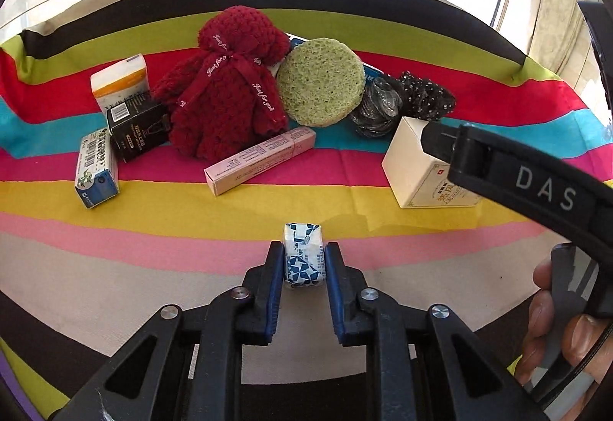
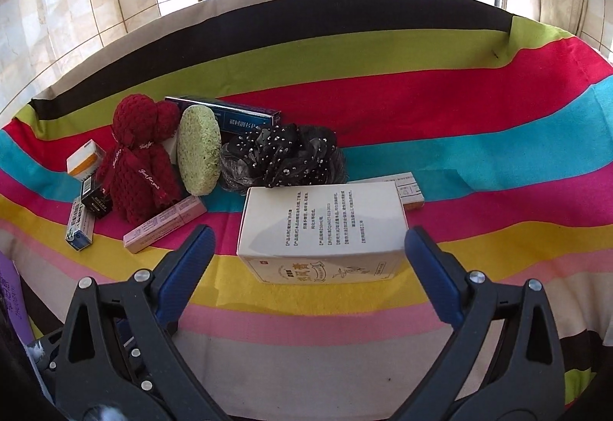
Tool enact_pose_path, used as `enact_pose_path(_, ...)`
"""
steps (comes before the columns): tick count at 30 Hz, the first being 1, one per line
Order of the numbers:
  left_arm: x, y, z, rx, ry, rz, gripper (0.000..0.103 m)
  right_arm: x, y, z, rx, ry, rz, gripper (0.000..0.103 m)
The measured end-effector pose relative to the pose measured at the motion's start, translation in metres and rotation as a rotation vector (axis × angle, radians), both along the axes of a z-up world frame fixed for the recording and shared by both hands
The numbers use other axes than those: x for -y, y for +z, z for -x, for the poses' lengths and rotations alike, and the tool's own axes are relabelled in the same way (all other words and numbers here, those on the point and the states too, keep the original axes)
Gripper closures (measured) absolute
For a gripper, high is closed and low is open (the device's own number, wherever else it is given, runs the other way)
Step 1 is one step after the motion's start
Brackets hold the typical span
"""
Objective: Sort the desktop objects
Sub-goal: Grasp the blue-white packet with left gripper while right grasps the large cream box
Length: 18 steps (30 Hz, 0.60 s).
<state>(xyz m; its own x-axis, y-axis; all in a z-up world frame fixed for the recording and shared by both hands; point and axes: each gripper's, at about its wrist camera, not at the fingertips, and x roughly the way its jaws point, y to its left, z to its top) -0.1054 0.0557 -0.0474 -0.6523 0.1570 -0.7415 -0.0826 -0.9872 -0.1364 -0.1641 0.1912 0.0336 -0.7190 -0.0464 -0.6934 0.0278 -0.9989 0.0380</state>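
Striped cotton cloth (image 1: 191, 198) covers the table in flat bands of lime, red, turquoise, magenta, yellow, pink and beige, its weave smooth with a few soft creases.

At the far left lies a small glossy carton with a blue corner and a barcode (image 1: 95, 171). Behind it stands a matte black box (image 1: 138, 129), and behind that a white and orange carton (image 1: 120, 81). Next comes a plush toy of dark red crocheted yarn (image 1: 226, 91), knobbly and rounded, tied with a satin ribbon. A long slim pink cardboard box (image 1: 260, 160) lies slanted at its foot. A round green sponge (image 1: 320, 81), coarse and full of pores, leans upright against the toy, with a long dark blue box (image 2: 226, 112) lying behind them. To its right sits a crumpled black gauzy hair scrunchie studded with shiny beads (image 2: 283, 156).

The left gripper (image 1: 304, 260) is clamped on a small rectangular packet in crinkled white foil with a blue pattern (image 1: 302, 252), which sits on the pink and beige bands close to the near edge; blue ribbed pads (image 1: 277, 279) press on both of its sides.

Further right, a smooth cream cardboard box with printed text (image 2: 322, 225) lies on the yellow band. The right gripper (image 2: 308, 248) is spread wide, one blue pad on either side of this box and neither touching it. Fingers of a hand (image 1: 555, 336) curl round its black handle.
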Motion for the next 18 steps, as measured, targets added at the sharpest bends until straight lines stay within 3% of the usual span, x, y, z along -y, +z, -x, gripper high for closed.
enact_pose_path(5, 0.012, 0.012, -0.015, -0.088, 0.042, 0.041, 0.081, 0.004, -0.002, -0.003, -0.009, 0.009, -0.011, 0.002)
enact_pose_path(10, 0.005, 0.024, -0.021, -0.151, 0.009, 0.055, 0.081, -0.001, -0.005, 0.002, -0.014, 0.002, -0.025, 0.001)
enact_pose_path(18, 0.005, 0.029, -0.015, -0.204, 0.022, 0.056, 0.081, -0.011, -0.014, 0.009, 0.02, 0.022, 0.0, 0.001)
